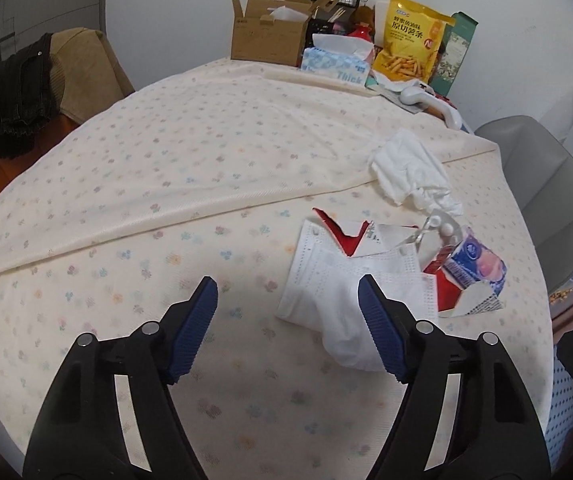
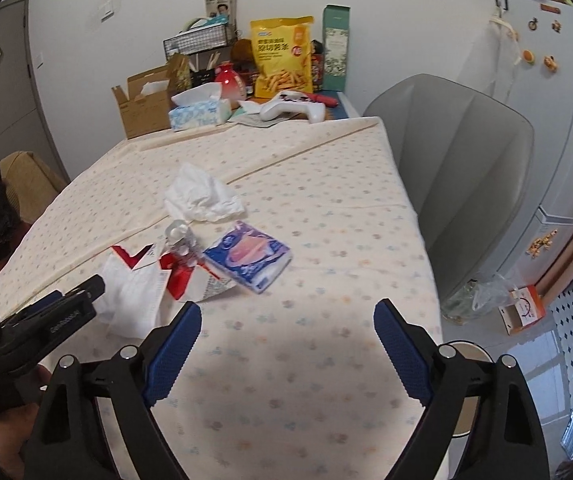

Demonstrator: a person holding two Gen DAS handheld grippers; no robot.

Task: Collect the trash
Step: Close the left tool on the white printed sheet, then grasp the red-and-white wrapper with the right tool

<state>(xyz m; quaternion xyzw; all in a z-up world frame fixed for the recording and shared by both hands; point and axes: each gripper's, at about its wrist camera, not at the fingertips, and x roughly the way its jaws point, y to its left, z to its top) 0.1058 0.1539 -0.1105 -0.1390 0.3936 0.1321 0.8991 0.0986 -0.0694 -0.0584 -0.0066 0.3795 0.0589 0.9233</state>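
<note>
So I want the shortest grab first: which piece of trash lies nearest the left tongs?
The flat white face mask, right at the left tongs' tips; the crumpled tissue and blue tissue packet lie farther off.

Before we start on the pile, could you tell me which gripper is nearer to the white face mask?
Left. The left gripper hangs open right at the face mask, one finger overlapping it. The right gripper is open beside it, off the mask's edge.

White face mask (image 1: 326, 280), crumpled tissue (image 1: 410, 172), torn red-white wrapper (image 1: 350, 236)
</note>
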